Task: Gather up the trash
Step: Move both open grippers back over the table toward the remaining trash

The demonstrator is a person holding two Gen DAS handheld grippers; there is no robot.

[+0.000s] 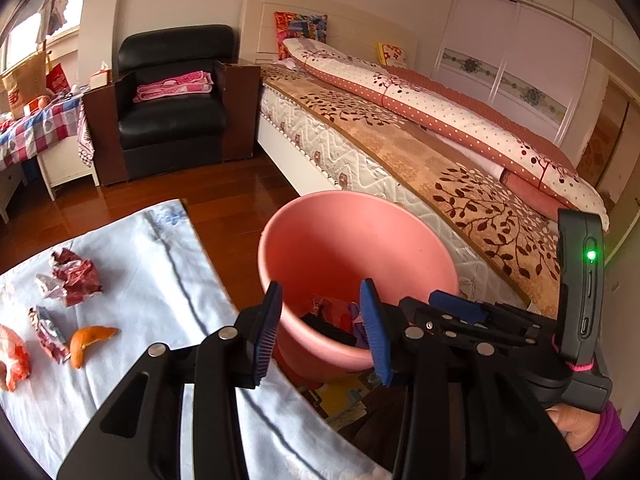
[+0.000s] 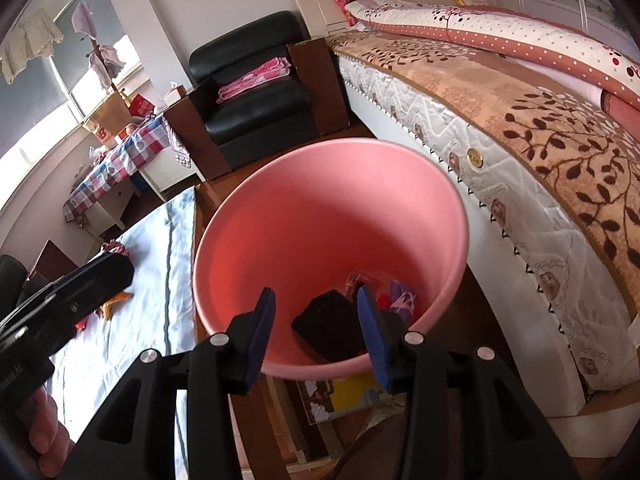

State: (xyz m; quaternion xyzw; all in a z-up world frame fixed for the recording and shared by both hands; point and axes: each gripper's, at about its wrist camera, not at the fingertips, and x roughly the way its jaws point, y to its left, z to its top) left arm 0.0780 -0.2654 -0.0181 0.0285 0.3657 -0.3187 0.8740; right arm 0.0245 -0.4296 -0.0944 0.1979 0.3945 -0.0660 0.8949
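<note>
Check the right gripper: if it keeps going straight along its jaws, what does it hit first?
Probably the black sponge-like block lying in the round pink plastic bin; the right gripper, jaws open and empty, points into the bin's mouth. Depth is unclear.

Orange wrapper (image 1: 14, 356) cut by left edge; bin (image 1: 356, 240) contents partly hidden, perhaps wrappers.
</note>
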